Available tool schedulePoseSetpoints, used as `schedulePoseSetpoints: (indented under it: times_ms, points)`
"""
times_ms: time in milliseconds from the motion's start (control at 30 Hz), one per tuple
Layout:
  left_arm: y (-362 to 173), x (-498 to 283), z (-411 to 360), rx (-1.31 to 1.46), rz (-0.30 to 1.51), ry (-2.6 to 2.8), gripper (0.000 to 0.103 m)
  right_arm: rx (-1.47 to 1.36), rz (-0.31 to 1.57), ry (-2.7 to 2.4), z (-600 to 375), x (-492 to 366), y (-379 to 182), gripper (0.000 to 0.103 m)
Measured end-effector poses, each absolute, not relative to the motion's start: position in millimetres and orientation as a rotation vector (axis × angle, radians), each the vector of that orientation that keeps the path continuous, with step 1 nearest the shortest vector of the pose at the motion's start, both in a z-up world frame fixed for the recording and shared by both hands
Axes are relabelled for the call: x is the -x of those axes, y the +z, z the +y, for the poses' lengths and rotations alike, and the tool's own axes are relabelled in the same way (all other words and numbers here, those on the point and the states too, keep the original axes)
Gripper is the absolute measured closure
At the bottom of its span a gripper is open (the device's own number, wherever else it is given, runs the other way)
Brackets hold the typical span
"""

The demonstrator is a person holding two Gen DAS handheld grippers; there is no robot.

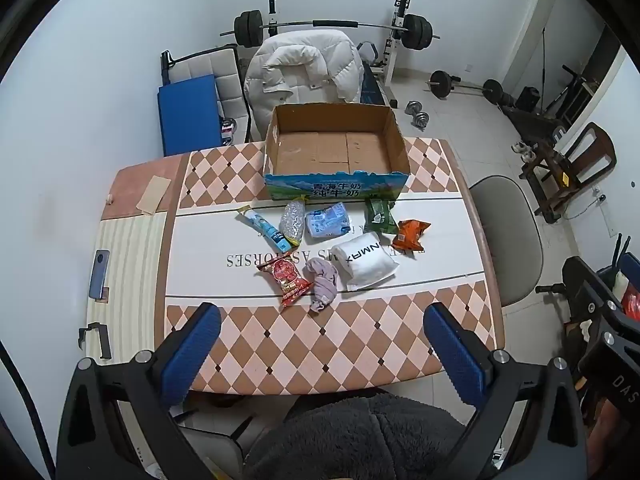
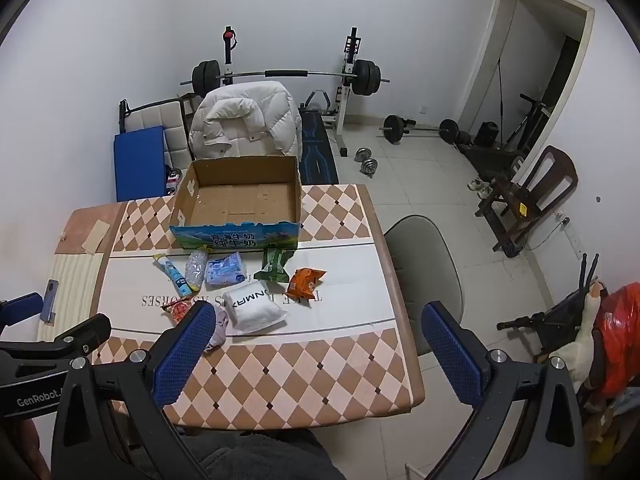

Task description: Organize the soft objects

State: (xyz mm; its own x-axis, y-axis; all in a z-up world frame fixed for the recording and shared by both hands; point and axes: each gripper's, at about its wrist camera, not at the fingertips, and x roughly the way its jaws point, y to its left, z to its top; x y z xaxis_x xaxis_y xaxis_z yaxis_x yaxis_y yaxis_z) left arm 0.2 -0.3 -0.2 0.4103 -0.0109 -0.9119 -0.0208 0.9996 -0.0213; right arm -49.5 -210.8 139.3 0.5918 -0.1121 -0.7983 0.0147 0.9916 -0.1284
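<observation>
An empty open cardboard box (image 1: 336, 148) (image 2: 240, 200) stands at the table's far side. In front of it lie several soft items: a white packet (image 1: 366, 266) (image 2: 254, 308), a grey-purple cloth (image 1: 323, 284) (image 2: 218, 326), a red snack bag (image 1: 285, 278), an orange bag (image 1: 410, 235) (image 2: 305, 282), a green bag (image 1: 379, 216) (image 2: 274, 266), a blue-white pack (image 1: 328, 224) (image 2: 225, 270), a clear bag (image 1: 293, 224) and a blue tube (image 1: 266, 228). My left gripper (image 1: 322, 344) is open and empty above the table's near edge. My right gripper (image 2: 316, 344) is open and empty, high over the near right.
The table (image 1: 304, 344) has a checkered cloth. A phone (image 1: 100, 274) and a black clip (image 1: 96, 338) lie at its left. A grey chair (image 1: 508, 232) stands at the right. A white jacket on a chair (image 1: 304, 72) is behind the box. Weights and a barbell rack stand behind.
</observation>
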Motion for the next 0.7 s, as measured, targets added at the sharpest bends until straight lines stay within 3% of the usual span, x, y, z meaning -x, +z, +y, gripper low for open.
schedulePoseSetpoints:
  times_ms: [700]
  points:
    - [1,-10,1,0.032,1.14,0.009,0.0,0.123,0.937,-0.08,-207,38,146,0.0]
